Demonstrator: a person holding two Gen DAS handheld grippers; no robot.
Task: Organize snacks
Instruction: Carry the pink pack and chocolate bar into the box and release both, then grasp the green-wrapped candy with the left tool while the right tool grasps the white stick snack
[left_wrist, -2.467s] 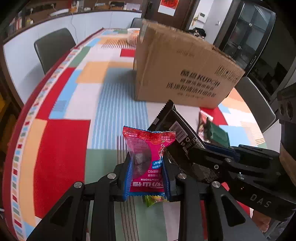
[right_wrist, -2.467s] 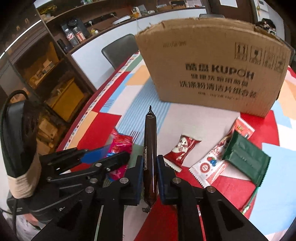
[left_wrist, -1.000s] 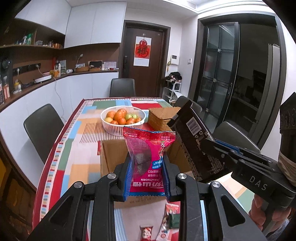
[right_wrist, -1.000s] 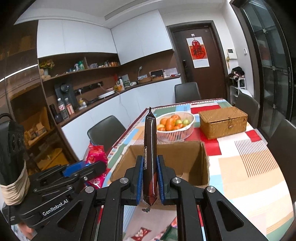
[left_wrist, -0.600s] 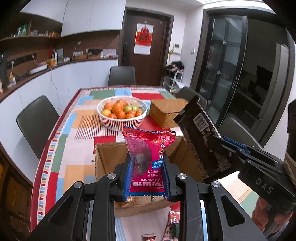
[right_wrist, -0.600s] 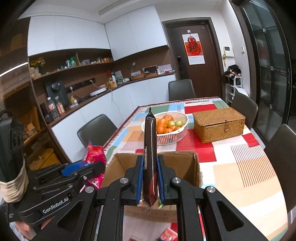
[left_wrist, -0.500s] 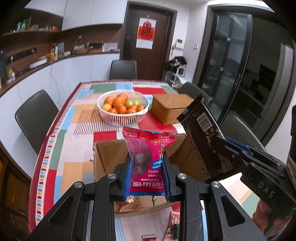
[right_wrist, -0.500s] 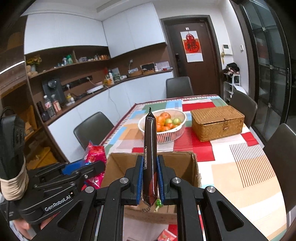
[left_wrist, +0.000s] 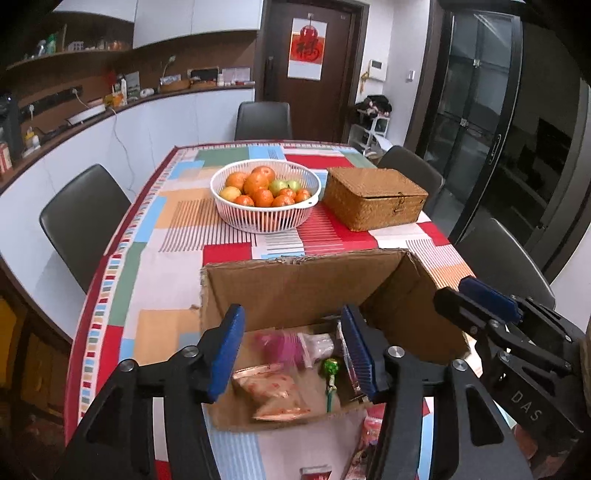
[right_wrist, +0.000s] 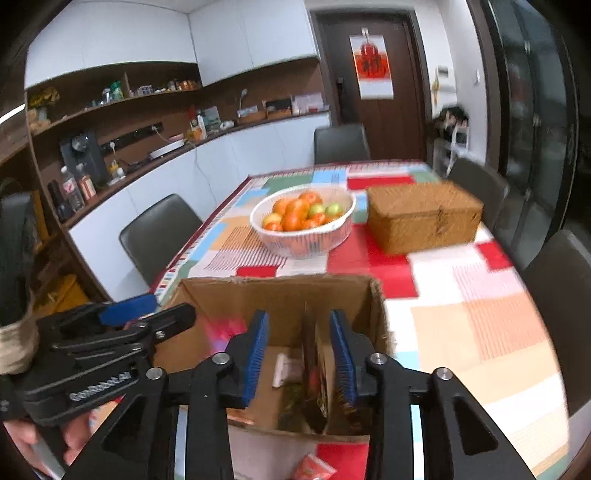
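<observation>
An open cardboard box stands on the colourful tablecloth, also in the right wrist view. My left gripper is open and empty above the box. The pink snack packet, blurred, lies inside the box among other snack packets and a green candy. My right gripper is open above the box. The dark snack packet is between its jaws, untouched, dropping on edge into the box. The right gripper also shows in the left wrist view, the left one in the right wrist view.
A white basket of fruit and a wicker box stand behind the cardboard box. More snack packets lie on the table in front of the box, one red one in the right wrist view. Dark chairs surround the table.
Both grippers have opened over the box. The pink packet has dropped from the left gripper into the box. The dark packet has left the right gripper and is falling in.
</observation>
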